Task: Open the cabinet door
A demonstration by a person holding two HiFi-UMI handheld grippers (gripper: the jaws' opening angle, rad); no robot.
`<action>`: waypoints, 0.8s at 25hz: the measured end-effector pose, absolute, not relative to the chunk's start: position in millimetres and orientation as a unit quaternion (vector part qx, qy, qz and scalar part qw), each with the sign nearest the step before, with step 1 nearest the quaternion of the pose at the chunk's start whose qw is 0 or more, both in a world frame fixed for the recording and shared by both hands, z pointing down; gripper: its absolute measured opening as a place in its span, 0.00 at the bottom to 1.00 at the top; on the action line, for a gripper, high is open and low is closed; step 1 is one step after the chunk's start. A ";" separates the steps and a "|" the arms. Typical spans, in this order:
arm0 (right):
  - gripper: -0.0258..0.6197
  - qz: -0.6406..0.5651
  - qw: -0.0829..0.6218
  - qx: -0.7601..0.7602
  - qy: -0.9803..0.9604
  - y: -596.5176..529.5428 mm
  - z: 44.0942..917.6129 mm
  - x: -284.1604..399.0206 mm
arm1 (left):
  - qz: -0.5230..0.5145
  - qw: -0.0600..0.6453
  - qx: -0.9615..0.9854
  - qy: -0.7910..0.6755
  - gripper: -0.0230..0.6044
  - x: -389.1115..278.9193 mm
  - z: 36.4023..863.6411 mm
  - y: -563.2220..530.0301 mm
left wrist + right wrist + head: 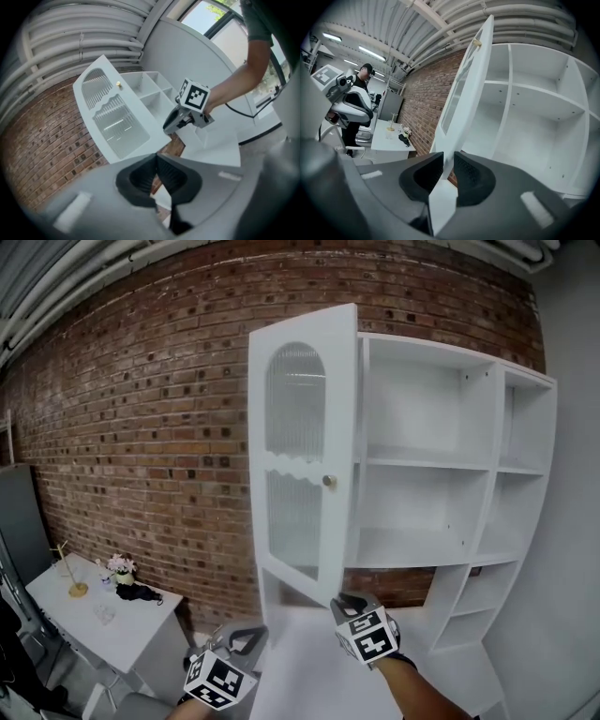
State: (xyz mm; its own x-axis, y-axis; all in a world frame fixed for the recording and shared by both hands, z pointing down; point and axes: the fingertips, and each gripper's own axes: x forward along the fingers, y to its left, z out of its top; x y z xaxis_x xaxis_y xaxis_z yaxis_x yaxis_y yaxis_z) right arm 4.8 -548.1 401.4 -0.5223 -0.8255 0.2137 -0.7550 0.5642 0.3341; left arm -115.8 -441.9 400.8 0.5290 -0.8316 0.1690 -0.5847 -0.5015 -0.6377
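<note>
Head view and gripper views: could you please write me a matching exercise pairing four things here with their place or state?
Things:
1. cabinet door
2. left gripper
3. right gripper
4. white table

Place or state:
a. jaws together, nothing between them
b. beside the brick wall, at the left
c. standing open
d. clamped on the door's lower edge

Pairs: 1-c, 2-a, 3-d, 4-b

I'm in a workshop-like industrial hall: a bare brick wall (141,409), a corrugated metal ceiling (393,28) with strip lights (370,53), big pipes (70,47) overhead, and a plain white table (122,629).
</note>
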 end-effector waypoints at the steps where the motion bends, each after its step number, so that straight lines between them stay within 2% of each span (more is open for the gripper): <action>1: 0.13 -0.102 0.176 0.455 -0.867 -541.2 402.2 -0.9 | -0.235 0.263 -0.834 0.424 0.04 -119.3 402.1 -437.7; 13: 0.05 -0.163 0.189 0.366 -0.897 -460.5 399.6 -98.6 | -0.219 0.268 -0.841 0.415 0.04 -121.5 395.0 -411.3; 20: 0.05 -0.167 0.186 0.342 -0.906 -446.8 395.7 -113.1 | -0.222 0.269 -0.835 0.425 0.04 -135.5 387.0 -404.5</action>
